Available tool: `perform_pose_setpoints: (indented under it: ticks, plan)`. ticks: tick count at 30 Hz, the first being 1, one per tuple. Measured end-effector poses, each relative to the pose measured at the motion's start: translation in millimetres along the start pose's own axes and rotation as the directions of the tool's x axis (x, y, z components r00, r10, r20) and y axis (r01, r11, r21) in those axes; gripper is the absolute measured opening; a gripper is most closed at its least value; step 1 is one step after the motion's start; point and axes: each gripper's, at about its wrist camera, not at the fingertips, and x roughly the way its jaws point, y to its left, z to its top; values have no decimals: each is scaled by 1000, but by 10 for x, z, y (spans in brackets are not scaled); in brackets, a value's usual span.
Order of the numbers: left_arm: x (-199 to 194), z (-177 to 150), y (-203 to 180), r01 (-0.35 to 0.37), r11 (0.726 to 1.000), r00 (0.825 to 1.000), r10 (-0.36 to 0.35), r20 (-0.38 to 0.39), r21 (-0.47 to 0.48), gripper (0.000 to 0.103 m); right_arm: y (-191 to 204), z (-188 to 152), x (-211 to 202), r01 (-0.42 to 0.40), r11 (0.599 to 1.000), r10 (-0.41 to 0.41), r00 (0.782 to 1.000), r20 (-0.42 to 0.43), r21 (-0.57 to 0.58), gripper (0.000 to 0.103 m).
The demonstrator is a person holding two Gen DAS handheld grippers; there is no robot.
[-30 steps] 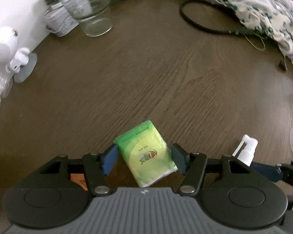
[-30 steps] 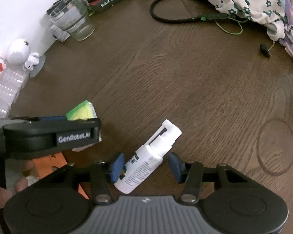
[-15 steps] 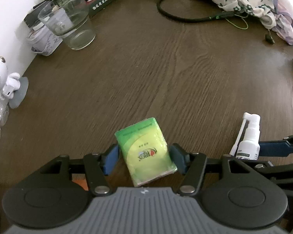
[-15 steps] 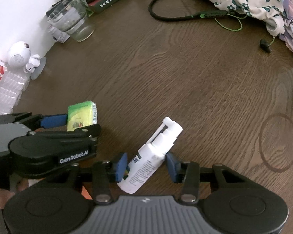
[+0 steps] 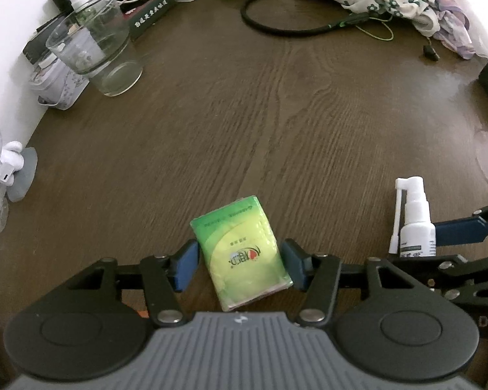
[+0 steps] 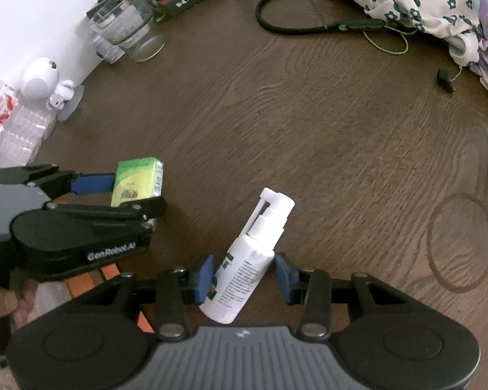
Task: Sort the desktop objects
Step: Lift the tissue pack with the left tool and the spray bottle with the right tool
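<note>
While you are keeping both grippers pointed steeply down at the dark wooden desk (image 5: 276,123), the clear drinking glass (image 5: 96,48) near the wall is standing upright with nothing visible in it. Your left gripper (image 5: 240,268) is closing on the green tissue pack (image 5: 242,253); the pack is sitting between the blue pads, its right edge against the right pad, and its wrapper is showing a yellow-green swirl with a small red logo. Your right gripper (image 6: 242,276) is clamped on the white spray bottle (image 6: 244,260), which is leaning with its folded nozzle pointing away from you and printed text running down its label.

From the right wrist view you are seeing the tissue pack (image 6: 136,183) side-on, raised off the desk in the left gripper (image 6: 136,195), plus a fingertip at the lower left edge. From the left wrist view you are seeing the bottle (image 5: 414,224) upright, with one blue finger (image 5: 458,232) of the right gripper beside it.
</note>
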Motion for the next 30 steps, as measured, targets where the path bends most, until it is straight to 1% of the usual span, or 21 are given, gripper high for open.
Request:
perform_pose_setpoints:
  ticks: [10, 15, 22, 24, 30]
  plan:
    - [-37, -30, 30, 24, 999, 1000, -23, 16, -42, 53, -38, -32, -28, 0, 1000, 0, 1000, -4, -27, 39]
    - [-118, -34, -2, 30, 998, 999, -28, 45, -47, 52, -63, -33, -33, -8, 1000, 7, 1000, -6, -25, 39]
    - [-231, -18, -106, 33, 999, 997, -32, 72, -24, 52, -119, -68, -66, -15, 999, 14, 1000, -9, -33, 36]
    - [-263, -18, -148, 34, 999, 996, -33, 77, -15, 52, -140, -87, -93, -17, 999, 17, 1000, -9, -39, 33]
    - [-391, -28, -287, 29, 1000, 995, -29, 91, 5, 52, -212, -152, -198, -29, 999, 30, 1000, 3, -45, 31]
